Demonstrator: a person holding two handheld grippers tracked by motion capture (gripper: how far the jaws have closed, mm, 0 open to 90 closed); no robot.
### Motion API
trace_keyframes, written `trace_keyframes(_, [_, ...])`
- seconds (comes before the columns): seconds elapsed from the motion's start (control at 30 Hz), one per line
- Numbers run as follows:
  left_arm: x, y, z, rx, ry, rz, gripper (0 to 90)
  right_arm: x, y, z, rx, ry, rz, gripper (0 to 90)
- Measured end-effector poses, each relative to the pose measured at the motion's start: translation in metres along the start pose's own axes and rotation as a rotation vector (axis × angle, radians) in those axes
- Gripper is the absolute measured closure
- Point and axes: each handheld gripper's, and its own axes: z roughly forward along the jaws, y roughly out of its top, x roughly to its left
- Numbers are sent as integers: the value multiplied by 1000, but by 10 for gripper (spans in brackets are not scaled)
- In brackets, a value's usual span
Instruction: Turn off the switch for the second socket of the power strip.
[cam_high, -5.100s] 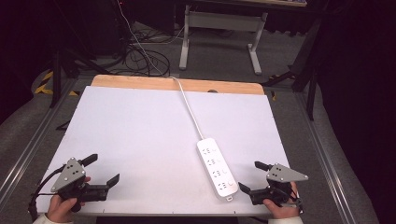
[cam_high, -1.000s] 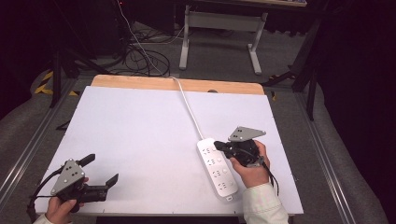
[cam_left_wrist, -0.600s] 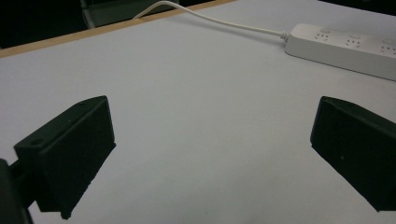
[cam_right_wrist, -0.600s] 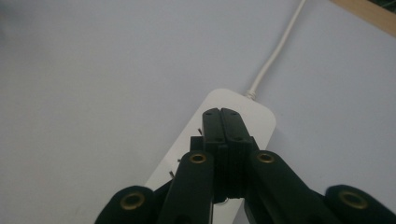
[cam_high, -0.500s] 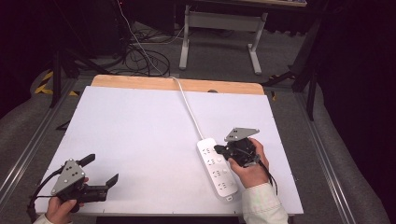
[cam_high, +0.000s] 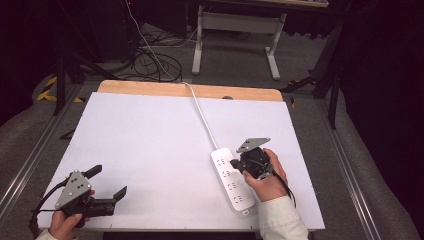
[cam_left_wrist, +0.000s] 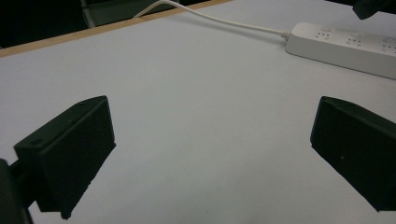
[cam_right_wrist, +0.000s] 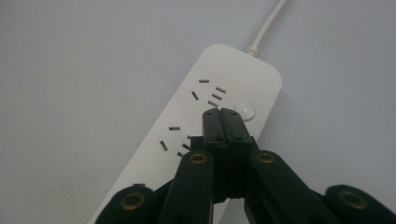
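White tabletop (cam_high: 150, 145) — right tool (cam_right_wrist: 220, 112) pressed together over power strip (cam_right_wrist: 224, 102), left tool (cam_high: 107, 182) spread apart.

Power strips: one, a white power strip (cam_high: 232, 184) lying directly under the right gripper (cam_high: 239, 165), well off from the left gripper (cam_high: 111, 183).
Cords: one white cord (cam_high: 202, 116), running from the strip's far end, beyond the right gripper's tips.
Round buttons: one button (cam_right_wrist: 246, 110), just beside the right gripper's closed tips.
Grippers: two, one per hand.
Hands: two, a left hand (cam_high: 66, 224) and a right hand (cam_high: 267, 183), each behind its own gripper.
Tables: one white table (cam_high: 150, 145) beneath both grippers.
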Motion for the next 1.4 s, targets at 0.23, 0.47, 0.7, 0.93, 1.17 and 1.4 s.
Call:
trace_keyframes(0.23, [0, 0, 0, 0, -3, -5, 4, 1, 0, 5, 35, -8, -11, 900])
trace_keyframes(0.47, [0, 0, 0, 4, -5, -7, 4, 1, -1, 8, 68, -12, -7, 900])
trace_keyframes(0.7, [0, 0, 1, 4, -3, -9, 4, 1, -2, 11, 89, -14, -4, 900])
trace_keyframes(0.93, [0, 0, 1, 5, -2, -9, 3, 2, -3, 14, 109, -18, -14, 900])
trace_keyframes(1.17, [0, 0, 1, 5, -1, -10, 3, 2, -3, 14, 107, -22, -17, 900])
trace_keyframes(1.4, [0, 0, 0, 6, -2, -8, 4, 4, -4, 16, 114, -30, -24, 900])
